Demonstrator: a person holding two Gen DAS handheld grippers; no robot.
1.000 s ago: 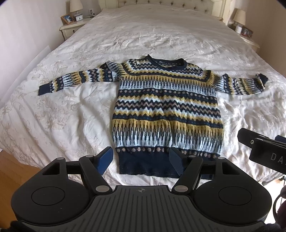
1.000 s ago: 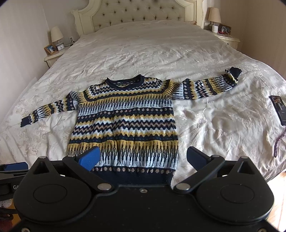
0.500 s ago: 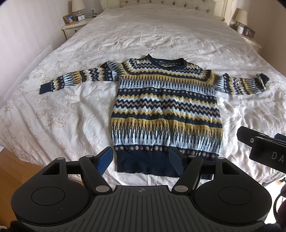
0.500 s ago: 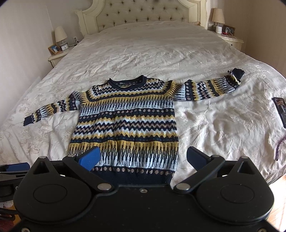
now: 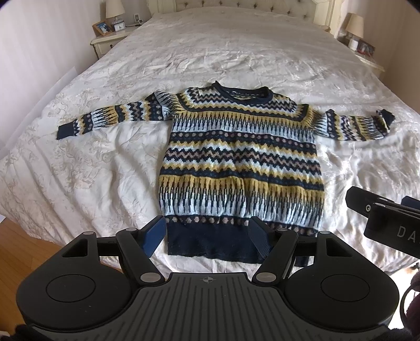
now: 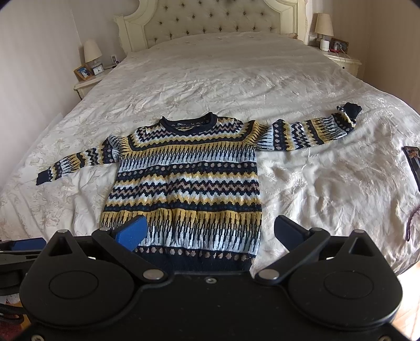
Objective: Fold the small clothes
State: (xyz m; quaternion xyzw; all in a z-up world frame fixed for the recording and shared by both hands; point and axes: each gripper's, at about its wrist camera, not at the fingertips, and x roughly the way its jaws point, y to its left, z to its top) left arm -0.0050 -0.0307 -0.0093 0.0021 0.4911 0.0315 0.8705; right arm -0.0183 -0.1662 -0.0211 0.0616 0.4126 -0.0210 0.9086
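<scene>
A patterned knit sweater (image 5: 241,162) in navy, yellow and pale blue lies flat, front up, on the white bedspread (image 5: 105,168), both sleeves spread out sideways. It also shows in the right wrist view (image 6: 183,183). My left gripper (image 5: 207,236) is open and empty, hovering above the navy hem (image 5: 210,244). My right gripper (image 6: 210,230) is open and empty, above the sweater's lower right part. The right gripper's body shows at the right edge of the left wrist view (image 5: 380,217).
A phone (image 6: 413,162) lies on the bedspread at the far right. Nightstands with lamps stand on both sides of the tufted headboard (image 6: 210,18): left (image 6: 86,81), right (image 6: 341,60). Wooden floor (image 5: 39,241) shows at the foot of the bed.
Both grippers have tilted or risen slightly; the sweater sits lower in both views. The sweater has not moved on the bed.
</scene>
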